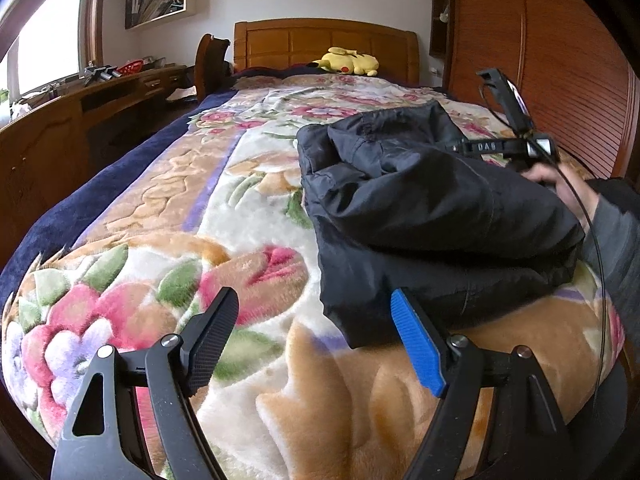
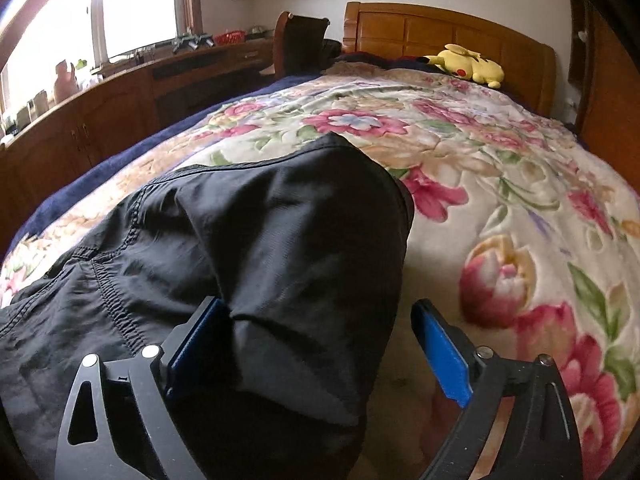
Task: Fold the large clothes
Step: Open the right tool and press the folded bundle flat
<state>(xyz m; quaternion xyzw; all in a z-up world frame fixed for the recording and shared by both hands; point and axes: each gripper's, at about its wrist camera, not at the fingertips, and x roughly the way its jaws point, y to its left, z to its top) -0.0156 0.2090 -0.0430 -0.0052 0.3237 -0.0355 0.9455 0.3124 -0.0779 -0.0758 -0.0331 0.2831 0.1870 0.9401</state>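
left gripper (image 1: 314,336) jaws wide apart, nothing between them. right gripper (image 2: 320,344) jaws spread too, held low; right hand (image 1: 560,184) grips its handle.

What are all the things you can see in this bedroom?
jacket: one, black, bunched on the blanket's right side
blanket: one, floral pink and cream, covering the bed
plush toy: one, yellow, by the headboard
headboard: one, orange-brown wood, far end of bed
chair: one, dark wood, left of bed
basket: one, red, on the window counter
wall shelf: one, cream, holding books
left claw: open, above blanket, beside jacket
right claw: open, fabric between the fingers
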